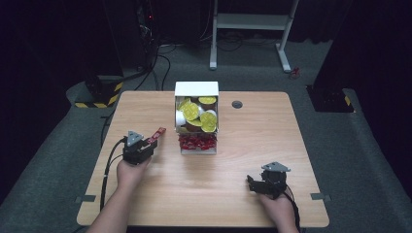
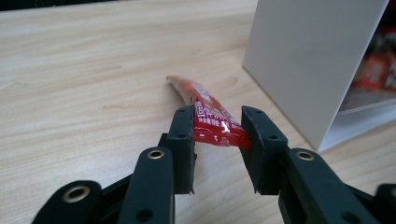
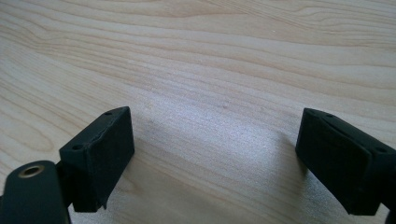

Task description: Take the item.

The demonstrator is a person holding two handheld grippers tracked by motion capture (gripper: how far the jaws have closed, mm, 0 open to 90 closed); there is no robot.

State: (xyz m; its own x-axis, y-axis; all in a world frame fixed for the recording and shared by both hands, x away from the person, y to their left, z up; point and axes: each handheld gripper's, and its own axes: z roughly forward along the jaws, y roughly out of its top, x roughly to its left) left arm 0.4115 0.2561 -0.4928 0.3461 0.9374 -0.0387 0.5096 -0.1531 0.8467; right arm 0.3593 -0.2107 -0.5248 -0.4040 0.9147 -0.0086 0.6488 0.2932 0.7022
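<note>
Over at nine o'clock on the wooden table (image 1: 243,145), the left gripper (image 1: 150,143) has its jaws pinching a red sachet (image 2: 212,122), and you can see it clearly in the left gripper view: the packet's near end is clamped between the two black pads, its far end curling away toward twelve o'clock above the bare wood. From the high view the sachet (image 1: 158,134) pokes out past the jaws toward one o'clock, aimed at the white box (image 1: 196,89) that sits at the table's centre, near but not touching. That box is tipped open toward the person, with yellow-lidded cups (image 1: 197,115) piled inside and more red sachets (image 1: 197,141) heaped at its front lip. In the left gripper view the box's white side wall (image 2: 308,60) stands just at two o'clock of the held packet. Down at five o'clock, the right gripper (image 1: 253,183) rests low over the table, and its own view shows the jaws spread wide apart with only wood grain between them.
</note>
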